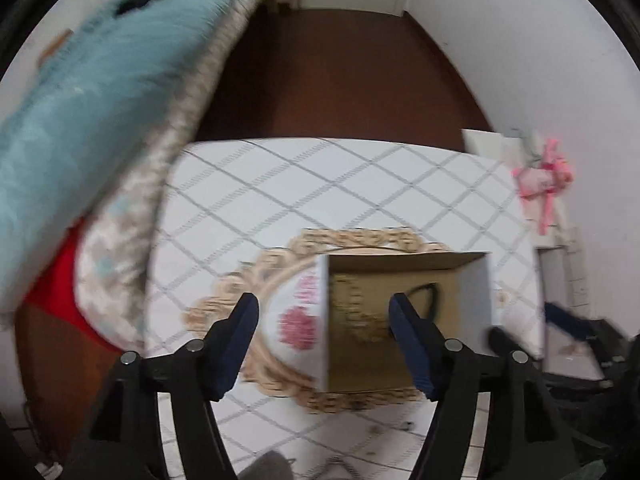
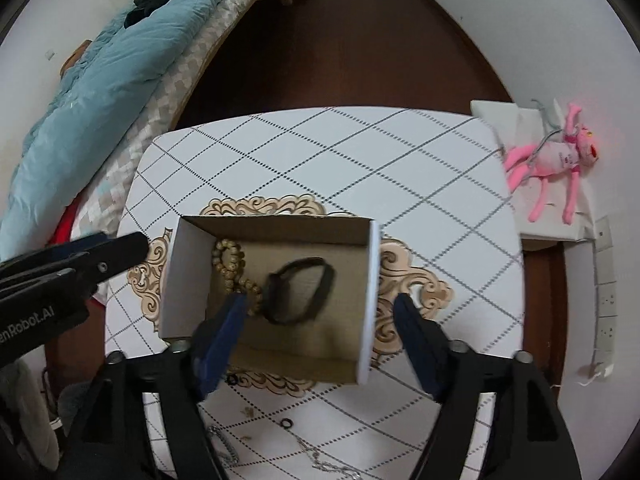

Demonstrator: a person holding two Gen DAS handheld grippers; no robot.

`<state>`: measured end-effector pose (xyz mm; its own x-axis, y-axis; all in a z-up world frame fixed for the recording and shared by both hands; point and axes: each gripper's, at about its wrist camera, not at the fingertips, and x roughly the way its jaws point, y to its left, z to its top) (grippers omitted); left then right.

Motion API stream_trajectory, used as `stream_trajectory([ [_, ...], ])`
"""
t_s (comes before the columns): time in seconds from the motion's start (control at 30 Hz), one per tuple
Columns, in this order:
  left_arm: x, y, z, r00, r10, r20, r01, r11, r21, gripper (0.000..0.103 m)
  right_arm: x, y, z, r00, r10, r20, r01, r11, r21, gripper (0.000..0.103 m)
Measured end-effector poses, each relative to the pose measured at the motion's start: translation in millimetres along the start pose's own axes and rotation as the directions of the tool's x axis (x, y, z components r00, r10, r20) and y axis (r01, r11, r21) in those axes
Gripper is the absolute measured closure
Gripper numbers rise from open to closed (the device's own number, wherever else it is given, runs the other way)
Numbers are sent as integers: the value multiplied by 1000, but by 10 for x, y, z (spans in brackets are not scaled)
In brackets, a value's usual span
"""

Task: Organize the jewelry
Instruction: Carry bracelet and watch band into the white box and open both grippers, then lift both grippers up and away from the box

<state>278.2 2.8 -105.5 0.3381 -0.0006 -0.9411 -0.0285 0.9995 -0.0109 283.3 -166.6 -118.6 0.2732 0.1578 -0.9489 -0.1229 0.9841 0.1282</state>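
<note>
Cardboard box (image 1: pixel 404 320) fills the middle of the left wrist view, open side up, standing on an ornate beige-bordered mat (image 1: pixel 256 276) that lies on the white table (image 1: pixel 320 184) with its grey diamond grid. Its open top is presumably why it sits centred there: it looks to be the collecting place for the jewelry, within reach of both tools. Inside, a wooden bead bracelet (image 1: pixel 356 312) and a dark band (image 1: pixel 424 292) show, though the picture is blurred by motion. The left gripper (image 1: pixel 324 312) hangs above the box's left wall with its fingers spread wide and nothing between them. It points forward and down across the table, tilted slightly.

From the right wrist view the box (image 2: pixel 272 296) is sharper. The bead bracelet (image 2: pixel 232 264) lies against the left inner wall and the dark band (image 2: pixel 300 292), a closed loop, lies just beside it on the floor of the box. The right gripper (image 2: pixel 320 312) is poised over the box's near half, fingers wide apart and holding nothing, angled steeply down. The left gripper (image 2: pixel 80 260) enters from the left edge, close to the box's left wall; from this side I cannot tell its opening. On the table nearer the camera lie a small dark ring (image 2: pixel 287 424), another ring (image 2: pixel 232 380) by the box's near edge, and silver chains (image 2: pixel 320 460), all still outside the box and judged to be waiting their turn.
</note>
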Motion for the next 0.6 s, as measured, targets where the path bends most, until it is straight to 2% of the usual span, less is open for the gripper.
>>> stream_trajectory([
  [0.07,-1,45,-76,999,41,24,-41,999,6,22,-32,-28,-56,999,-46,4,46,999,-5,10],
  [0.13,16,93,-173,997,68,45,-68,998,0,18,-21,-56,-131,995,-95,8,95,995,-12,1],
  [0.2,51,128,-263,996,67,59,-67,998,-5,4,13,-71,-213,992,-130,9,130,991,-16,0],
  [0.23,74,124,-295,996,67,60,-66,998,-3,0,32,-73,-252,990,-139,11,139,990,-19,0],
  [0.37,169,99,-429,997,70,44,-71,997,8,0,113,-73,-366,982,-189,25,190,982,-24,0],
  [0.6,160,20,-542,997,65,52,-66,998,5,0,116,-45,-459,977,-208,44,209,978,-14,0],
])
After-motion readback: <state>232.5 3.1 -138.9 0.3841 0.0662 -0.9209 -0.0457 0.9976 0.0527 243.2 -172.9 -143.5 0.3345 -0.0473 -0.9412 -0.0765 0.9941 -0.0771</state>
